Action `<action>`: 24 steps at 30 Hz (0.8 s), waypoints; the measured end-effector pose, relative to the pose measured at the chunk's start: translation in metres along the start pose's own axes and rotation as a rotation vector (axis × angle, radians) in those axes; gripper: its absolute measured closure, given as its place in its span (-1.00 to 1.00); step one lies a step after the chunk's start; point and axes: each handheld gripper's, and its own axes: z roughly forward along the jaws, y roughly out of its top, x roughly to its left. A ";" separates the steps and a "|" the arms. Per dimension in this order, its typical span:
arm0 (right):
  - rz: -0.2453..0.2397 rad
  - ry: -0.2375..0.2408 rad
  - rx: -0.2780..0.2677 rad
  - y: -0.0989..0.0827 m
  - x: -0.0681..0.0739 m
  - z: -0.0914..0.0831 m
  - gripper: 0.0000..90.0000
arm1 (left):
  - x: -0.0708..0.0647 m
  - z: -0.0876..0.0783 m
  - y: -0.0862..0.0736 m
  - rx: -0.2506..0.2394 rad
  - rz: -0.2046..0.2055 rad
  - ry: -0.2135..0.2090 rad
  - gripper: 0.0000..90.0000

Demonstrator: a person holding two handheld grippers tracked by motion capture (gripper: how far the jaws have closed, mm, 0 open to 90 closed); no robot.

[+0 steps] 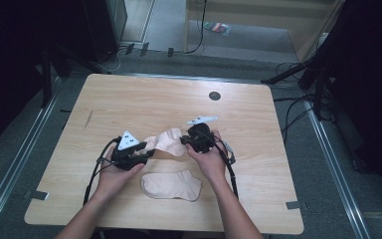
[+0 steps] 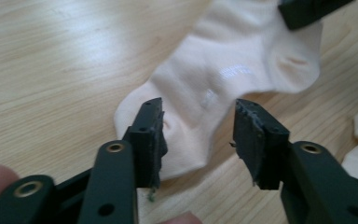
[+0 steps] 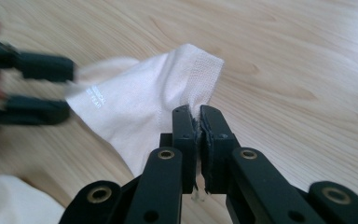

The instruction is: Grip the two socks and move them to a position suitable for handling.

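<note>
While I hold both tools over the wooden bench [image 1: 144,99], I list what lies before me. Item one: a pale peach sock [image 1: 171,142], partly lifted and stretched between the two tools near the middle of the bench; in the left gripper view the same sock [image 2: 223,79] shows small white lettering on its side, and in the right gripper view the sock [image 3: 135,107] shows a ribbed cuff edge at its upper corner. Item two: my right gripper [image 3: 199,126], jaws pressed together on a fold of that sock near the cuff, cloth pinched between the pads; in the high view the right gripper [image 1: 185,141] sits at the sock's right end, under its grey three-cornered plate [image 1: 202,119]. Item three: my left gripper [image 2: 199,135], jaws standing part way apart, the sock's other end lying between them; the left-hand pad touches the cloth, the right-hand pad stands clear of it, so nothing is clamped there. In the high view the left gripper [image 1: 149,152] lies at the sock's left end. Item four: a second sock [image 1: 171,185] of the same colour, lying flat on the bench just nearer to me, between my forearms, apart from the first. Item five: a small dark round spot [image 1: 214,95] on the bench, toward its far edge, well apart from both socks.
</note>
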 end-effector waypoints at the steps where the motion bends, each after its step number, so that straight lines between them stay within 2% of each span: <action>1: -0.009 -0.012 0.005 -0.001 -0.003 0.001 0.89 | 0.004 -0.003 0.001 -0.018 -0.023 -0.002 0.11; 2: -0.013 -0.022 0.008 -0.003 -0.006 0.001 0.81 | 0.009 -0.005 0.002 -0.037 -0.056 -0.006 0.09; 4: -0.008 -0.049 0.007 -0.005 -0.011 0.001 0.52 | 0.020 -0.007 0.003 -0.064 -0.131 0.000 0.08; 5: -0.005 -0.067 0.001 -0.006 -0.013 0.000 0.44 | 0.025 -0.006 0.003 -0.062 -0.161 0.015 0.08; 7: 0.015 -0.090 -0.030 -0.010 -0.018 -0.004 0.33 | 0.033 -0.002 0.003 -0.030 -0.193 0.065 0.08; 9: 0.079 -0.097 -0.083 -0.016 -0.025 -0.012 0.34 | 0.038 0.004 0.001 -0.004 -0.215 0.053 0.10; 10: 0.079 -0.097 -0.083 -0.016 -0.025 -0.012 0.34 | 0.038 0.007 0.001 0.007 -0.216 0.058 0.10; 11: 0.104 -0.091 -0.090 -0.019 -0.028 -0.013 0.34 | 0.038 0.009 0.000 0.010 -0.214 0.070 0.12; 13: 0.132 -0.092 -0.076 -0.024 -0.031 -0.011 0.34 | 0.038 0.014 -0.001 0.018 -0.232 0.082 0.17; 16: 0.124 -0.095 -0.047 -0.030 -0.030 -0.002 0.33 | 0.038 0.021 -0.002 0.030 -0.259 0.074 0.21; 18: 0.109 -0.079 -0.038 -0.032 -0.027 0.005 0.32 | 0.036 0.026 -0.001 0.062 -0.242 0.071 0.24; 19: 0.081 -0.093 -0.032 -0.032 -0.021 0.010 0.32 | 0.032 0.028 0.001 0.069 -0.211 0.085 0.30; 20: 0.081 -0.093 -0.032 -0.032 -0.021 0.010 0.32 | 0.032 0.028 0.001 0.069 -0.211 0.085 0.37; 21: 0.065 -0.103 -0.026 -0.032 -0.019 0.015 0.38 | 0.031 0.029 0.002 0.076 -0.190 0.087 0.45; 22: 0.065 -0.103 -0.026 -0.032 -0.019 0.015 0.38 | 0.029 0.030 0.003 0.080 -0.174 0.093 0.45; 23: 0.058 -0.126 -0.013 -0.033 -0.017 0.018 0.53 | 0.026 0.031 0.003 0.092 -0.153 0.131 0.68; 24: 0.058 -0.126 -0.013 -0.033 -0.017 0.018 0.53 | 0.026 0.031 0.003 0.092 -0.153 0.131 0.81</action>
